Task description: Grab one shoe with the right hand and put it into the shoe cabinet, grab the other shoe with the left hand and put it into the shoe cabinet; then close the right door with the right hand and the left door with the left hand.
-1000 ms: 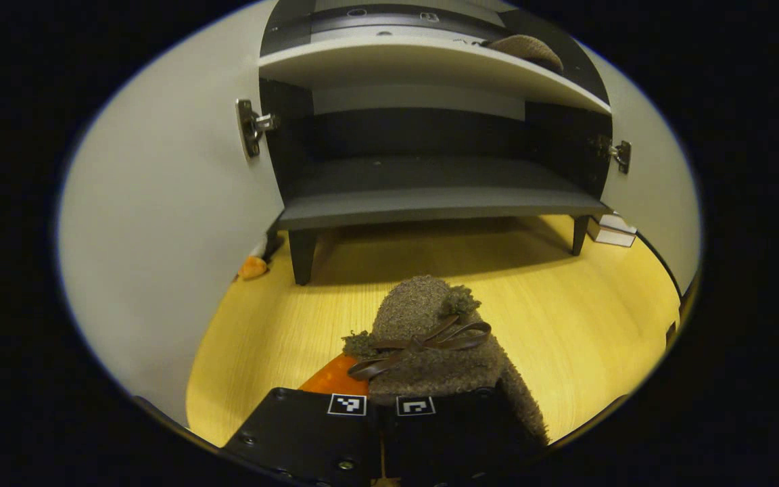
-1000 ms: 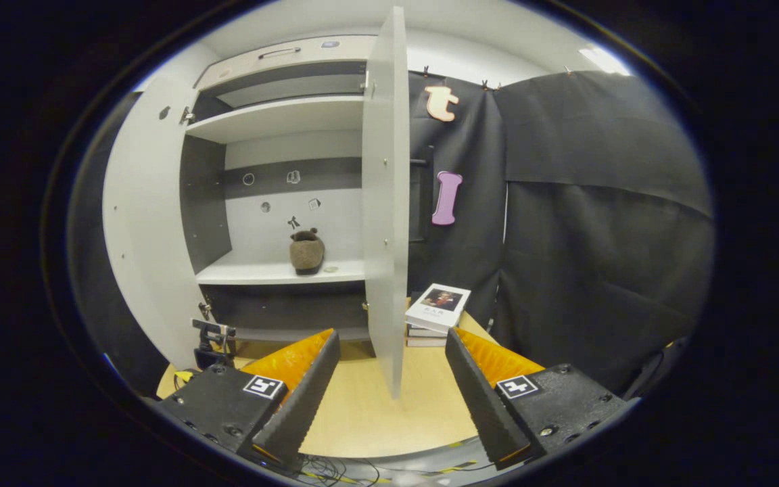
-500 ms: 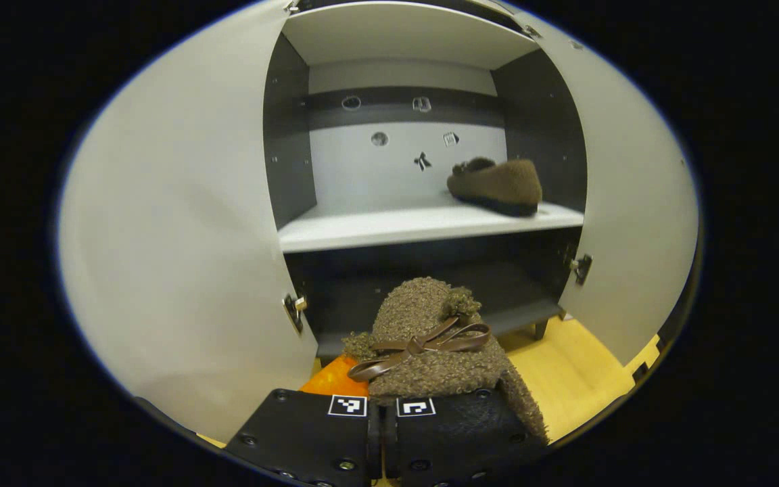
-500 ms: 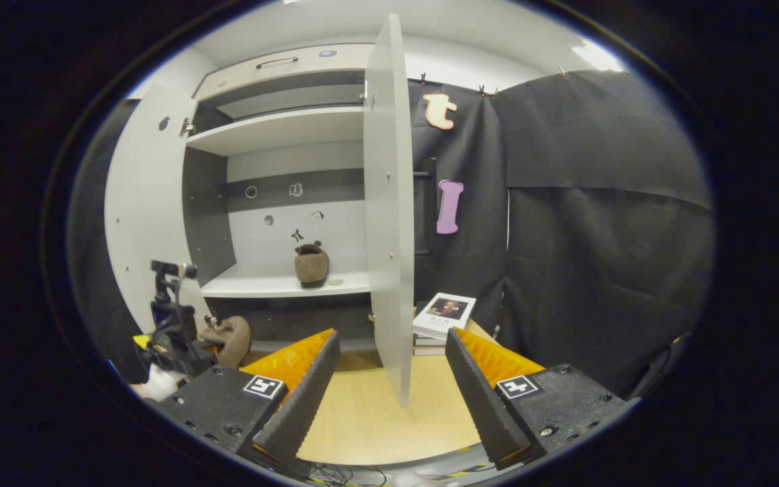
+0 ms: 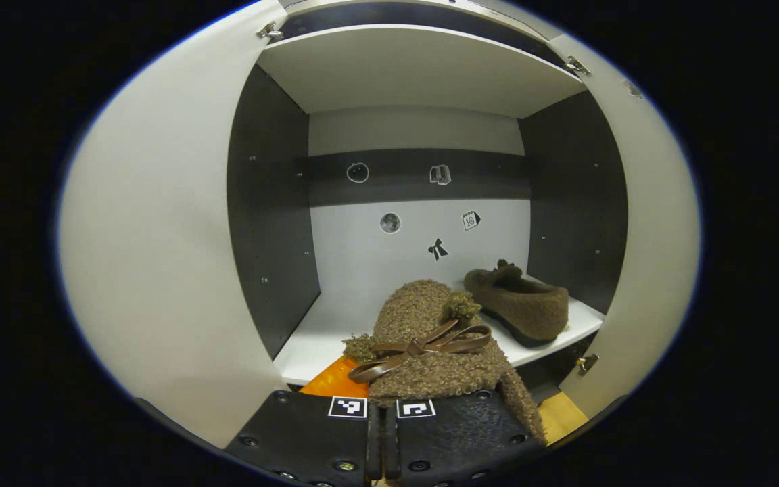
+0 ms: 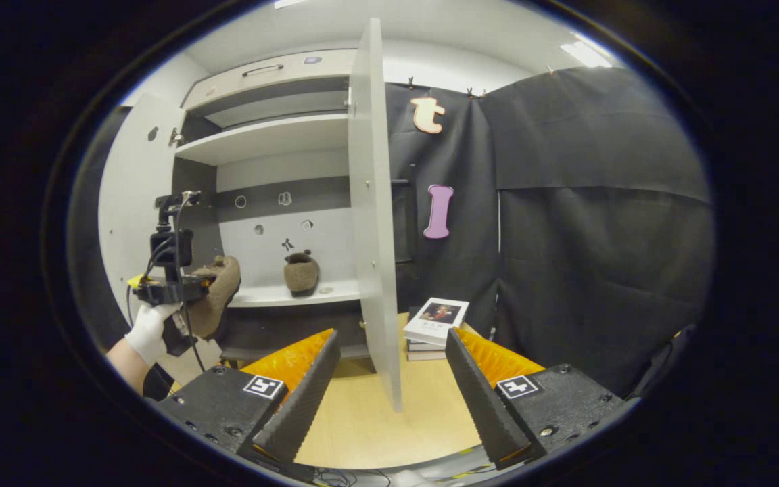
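In the left gripper view, the white left door (image 5: 159, 257) of the shoe cabinet stands open on the left of the fingers. The left gripper (image 5: 383, 412) has its fingers closed tight on the heel end of a brown fuzzy slipper with a brown ribbon bow (image 5: 430, 345), whose toe points straight ahead of the fingers, into the cabinet. Just beyond the toe is the white shelf (image 5: 335, 331), and the held slipper seems to be at its front edge, not yet resting on it. Ahead and to the right of the fingers, the other brown fuzzy slipper (image 5: 518, 308) already lies on that shelf.

So I judge the step in hand to be the second one, putting the left shoe in. The next move calls for carrying it forward over the free part of the shelf, left of its pair, lowering it and opening the fingers.

In the right gripper view, the right gripper (image 6: 389, 385) is empty with fingers wide apart, and the edge of the open white right door (image 6: 372, 223) stands ahead between them, well apart. It waits for closing.
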Demonstrator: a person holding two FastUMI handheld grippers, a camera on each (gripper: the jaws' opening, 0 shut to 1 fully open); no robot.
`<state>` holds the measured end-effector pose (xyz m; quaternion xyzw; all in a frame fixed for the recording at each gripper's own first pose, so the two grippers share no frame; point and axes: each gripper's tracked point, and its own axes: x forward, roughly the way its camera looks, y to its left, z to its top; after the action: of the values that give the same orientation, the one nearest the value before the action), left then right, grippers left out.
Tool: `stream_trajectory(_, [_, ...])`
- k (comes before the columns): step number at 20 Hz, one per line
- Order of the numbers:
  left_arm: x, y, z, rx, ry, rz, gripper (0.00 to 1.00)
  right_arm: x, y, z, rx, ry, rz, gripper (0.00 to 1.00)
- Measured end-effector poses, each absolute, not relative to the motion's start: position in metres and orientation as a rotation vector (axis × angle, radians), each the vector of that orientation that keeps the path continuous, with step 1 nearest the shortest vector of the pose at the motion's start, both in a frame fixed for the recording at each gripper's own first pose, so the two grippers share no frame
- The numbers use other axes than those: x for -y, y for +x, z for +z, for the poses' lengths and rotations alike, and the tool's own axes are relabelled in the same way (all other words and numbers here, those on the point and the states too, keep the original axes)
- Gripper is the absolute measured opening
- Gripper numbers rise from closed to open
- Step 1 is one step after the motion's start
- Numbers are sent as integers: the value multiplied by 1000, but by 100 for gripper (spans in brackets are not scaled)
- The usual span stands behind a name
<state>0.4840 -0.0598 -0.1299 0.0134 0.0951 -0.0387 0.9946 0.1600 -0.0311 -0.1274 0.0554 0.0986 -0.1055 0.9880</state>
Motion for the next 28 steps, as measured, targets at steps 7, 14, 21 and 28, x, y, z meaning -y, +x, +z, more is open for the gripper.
stream_trajectory(7, [57,576,-118,-215,67,-22,11,50,151,-128,-202,107,-260,99])
stream_trajectory(14, [60,633,-172,-438,106,-34,1,55,144,-129,-220,97,-288,99])
stream_trajectory(21, [60,640,-199,-543,137,-23,2,57,139,-135,-240,110,-281,99])
stream_trajectory(28, [41,632,-190,-530,148,13,76,59,136,-136,-245,109,-286,99])
